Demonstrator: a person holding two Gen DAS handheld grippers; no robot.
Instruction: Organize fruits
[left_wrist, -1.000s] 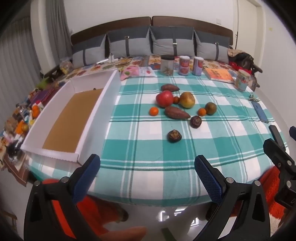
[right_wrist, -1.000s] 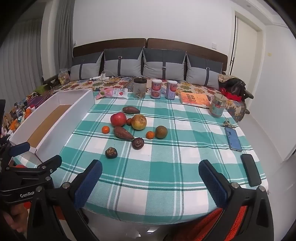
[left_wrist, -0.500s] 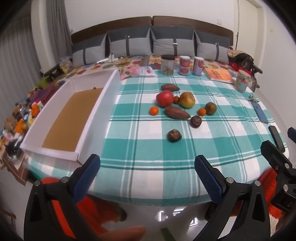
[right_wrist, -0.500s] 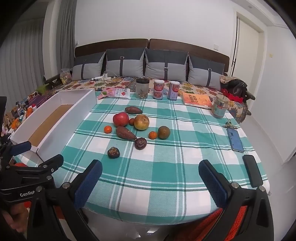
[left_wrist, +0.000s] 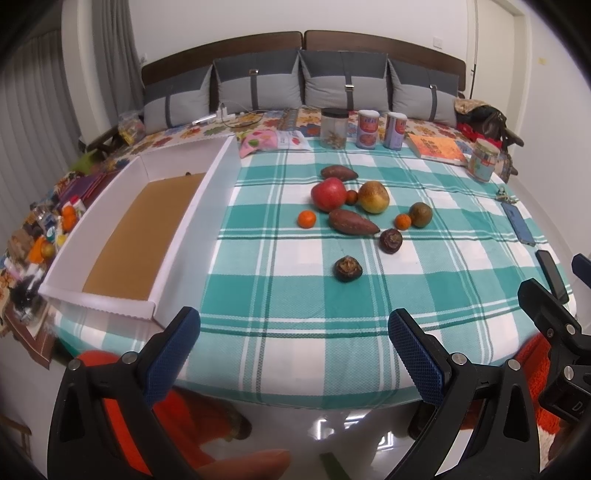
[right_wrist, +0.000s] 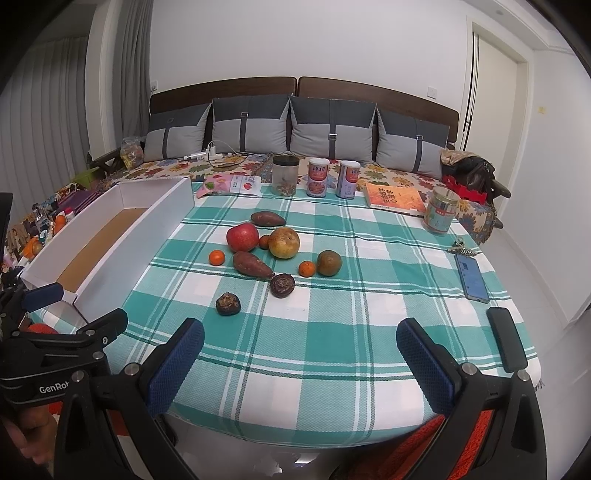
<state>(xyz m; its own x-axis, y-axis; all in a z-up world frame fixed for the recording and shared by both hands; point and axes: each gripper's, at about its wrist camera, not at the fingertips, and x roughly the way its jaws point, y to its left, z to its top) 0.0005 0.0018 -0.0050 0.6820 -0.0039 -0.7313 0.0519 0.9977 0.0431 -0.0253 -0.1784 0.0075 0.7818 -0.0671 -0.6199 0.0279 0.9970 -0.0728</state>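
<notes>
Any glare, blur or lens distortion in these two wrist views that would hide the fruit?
Left wrist: strong fisheye bending at the edges, glare only on the floor below the table; red apple sharp. Right wrist: same bending, dark corners, even room light, soft shadows; red apple and phone crisp.

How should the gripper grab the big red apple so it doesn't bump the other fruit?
Grip the red apple across its round middle, coming down from above. A small dark-red fruit touches its right side and a sweet potato lies just in front, so one finger should go on the apple's free left side and the other at its back right, probably with the left gripper, which is open.
</notes>
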